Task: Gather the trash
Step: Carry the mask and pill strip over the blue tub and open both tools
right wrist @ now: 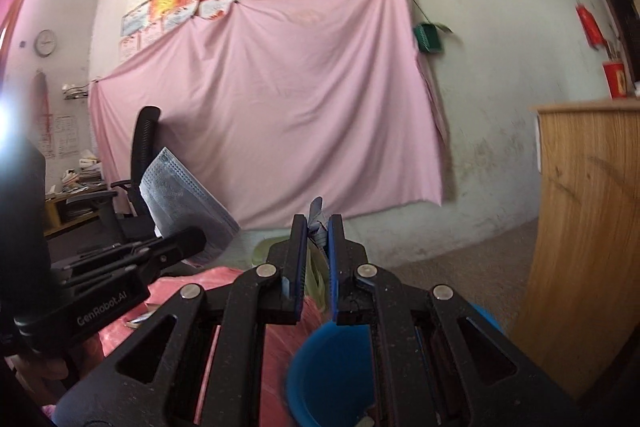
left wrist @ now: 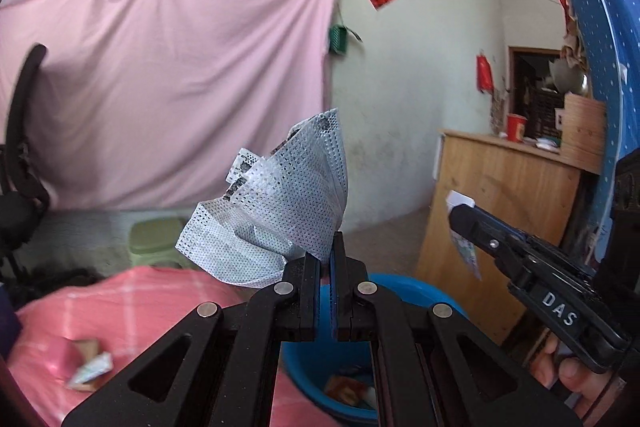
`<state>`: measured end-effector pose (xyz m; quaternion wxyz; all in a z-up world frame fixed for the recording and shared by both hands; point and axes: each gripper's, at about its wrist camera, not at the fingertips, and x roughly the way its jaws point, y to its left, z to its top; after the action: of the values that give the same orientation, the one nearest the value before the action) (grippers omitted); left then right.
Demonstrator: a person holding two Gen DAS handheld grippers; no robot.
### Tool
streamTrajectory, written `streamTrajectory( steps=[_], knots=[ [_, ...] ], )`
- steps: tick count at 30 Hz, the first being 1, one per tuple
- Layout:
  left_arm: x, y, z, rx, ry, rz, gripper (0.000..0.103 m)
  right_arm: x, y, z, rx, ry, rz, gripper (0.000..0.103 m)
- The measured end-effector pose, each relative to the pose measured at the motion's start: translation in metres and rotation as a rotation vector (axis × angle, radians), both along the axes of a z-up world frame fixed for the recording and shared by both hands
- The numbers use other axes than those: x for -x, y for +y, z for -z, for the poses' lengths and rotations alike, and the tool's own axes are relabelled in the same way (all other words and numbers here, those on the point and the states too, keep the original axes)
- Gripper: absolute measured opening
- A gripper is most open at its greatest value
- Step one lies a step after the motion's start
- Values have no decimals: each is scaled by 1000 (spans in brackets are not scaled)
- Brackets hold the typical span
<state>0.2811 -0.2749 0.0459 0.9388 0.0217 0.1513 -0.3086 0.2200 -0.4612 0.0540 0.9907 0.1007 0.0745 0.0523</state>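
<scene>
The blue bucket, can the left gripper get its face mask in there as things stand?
Probably yes. The left gripper, shut on the face mask, is over the blue bucket, whose open mouth has nothing across it; the right gripper is off to the side.

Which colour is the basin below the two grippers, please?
Blue. The basin shows best in the left wrist view, with some trash inside.

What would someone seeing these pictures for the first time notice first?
Probably the crumpled face mask pinched in the left gripper, held up in front of the big pink sheet on the wall. Next, the right gripper clamped on a small paper wrapper, with the blue bucket just below it, some trash already inside in the left wrist view.
</scene>
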Motion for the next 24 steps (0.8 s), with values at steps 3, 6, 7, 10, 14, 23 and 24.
streamTrajectory(
  steps=[3,6,7,10,14,23,24],
  knots=[
    [-11,-25,13,-19,70,41,2,-4,-20,16,-31,60,23,35],
    [-26,-42,25,-23,165,63,2,-11,-34,33,-59,133,40,35],
    [-31,-50,30,-33,206,69,2,-13,-38,38,-71,155,43,35],
    [-47,-67,40,-77,298,81,2,-22,-47,56,-108,227,38,35],
    [-60,-82,53,-115,383,73,2,-33,-56,72,-155,293,28,36],
    [-70,-80,65,-136,463,58,7,-46,-69,87,-220,377,29,37],
    [-71,-79,65,-137,465,57,9,-46,-69,87,-220,378,30,38]
  ],
)
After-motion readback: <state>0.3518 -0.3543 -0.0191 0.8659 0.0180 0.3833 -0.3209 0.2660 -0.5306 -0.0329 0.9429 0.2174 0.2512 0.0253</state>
